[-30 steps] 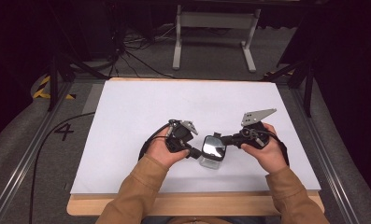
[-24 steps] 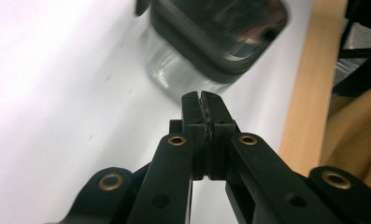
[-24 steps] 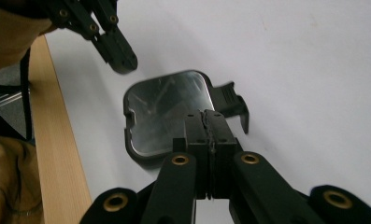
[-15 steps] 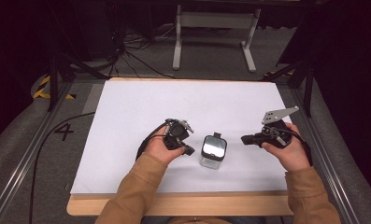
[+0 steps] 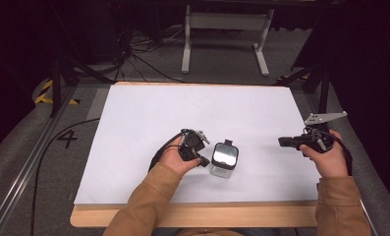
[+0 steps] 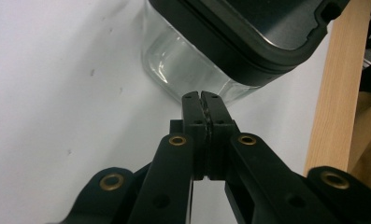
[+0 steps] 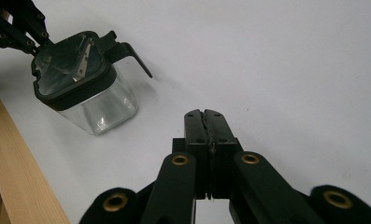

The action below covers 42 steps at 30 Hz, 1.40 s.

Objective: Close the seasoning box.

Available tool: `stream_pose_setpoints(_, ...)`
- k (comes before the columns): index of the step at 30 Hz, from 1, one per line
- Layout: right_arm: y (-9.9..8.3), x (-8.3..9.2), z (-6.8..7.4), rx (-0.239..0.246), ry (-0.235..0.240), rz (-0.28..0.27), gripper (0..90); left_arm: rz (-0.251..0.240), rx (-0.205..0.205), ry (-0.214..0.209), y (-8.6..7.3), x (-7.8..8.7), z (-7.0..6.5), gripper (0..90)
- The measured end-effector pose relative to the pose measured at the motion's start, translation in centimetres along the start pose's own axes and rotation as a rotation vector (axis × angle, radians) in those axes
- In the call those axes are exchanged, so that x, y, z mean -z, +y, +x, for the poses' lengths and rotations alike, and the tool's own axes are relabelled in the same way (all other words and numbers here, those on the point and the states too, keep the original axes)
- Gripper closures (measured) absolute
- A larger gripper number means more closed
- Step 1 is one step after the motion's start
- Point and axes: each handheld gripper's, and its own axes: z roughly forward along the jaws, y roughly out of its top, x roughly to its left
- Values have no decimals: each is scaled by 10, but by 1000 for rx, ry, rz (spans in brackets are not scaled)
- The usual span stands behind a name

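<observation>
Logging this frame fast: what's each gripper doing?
Left gripper: closed, empty, tips beside the glass container.
Right gripper: closed, holding nothing.

A clear, glossy container (image 5: 223, 163) of glass or plastic, which could not be told, sat under a black lid (image 5: 224, 153) with a mirror-like top. The counter (image 5: 182, 216) showed pale, smooth wood at its near edge beneath a matt white sheet (image 5: 192, 113), faintly speckled. The left gripper (image 6: 203, 95) and right gripper (image 7: 205, 113) were matt black plastic with brass-coloured rivets. A dull grey metal plate (image 5: 325, 117) topped one. The sleeves (image 5: 148, 206) were tan cloth.
</observation>
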Motion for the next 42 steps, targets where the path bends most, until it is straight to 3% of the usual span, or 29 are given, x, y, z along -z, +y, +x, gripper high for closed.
stream_pose_setpoints(3, 0, 0, 0, -1, 1, -3, 896, 11, -1, 11, 0, -1, -1, 898)
stream_pose_setpoints(14, 1, 0, 2, -1, 9, -9, 896, 29, -38, -44, 3, -5, -8, 898)
stream_pose_setpoints(27, 1, -1, 2, 11, 8, -9, 896, 60, -62, -74, 8, -9, -17, 897)
stream_pose_setpoints(28, 1, -1, 3, 9, 10, -8, 896, 44, -60, -75, 8, -9, -17, 896)
stream_pose_setpoints(34, 3, -1, 5, 19, 11, -9, 896, -20, -47, -27, 6, 16, -16, 878)
stream_pose_setpoints(37, 6, -1, 6, 27, 12, -14, 895, -67, -38, 19, 0, 35, -12, 876)
stream_pose_setpoints(39, 8, -2, 7, 32, 12, -19, 892, -93, -14, 58, -8, 47, -6, 874)
stream_pose_setpoints(40, 8, -2, 7, 32, 12, -19, 892, -93, -14, 58, -8, 47, -6, 871)
stream_pose_setpoints(42, 12, -4, 7, 39, 14, -23, 875, -120, 27, 89, -17, 57, 0, 869)
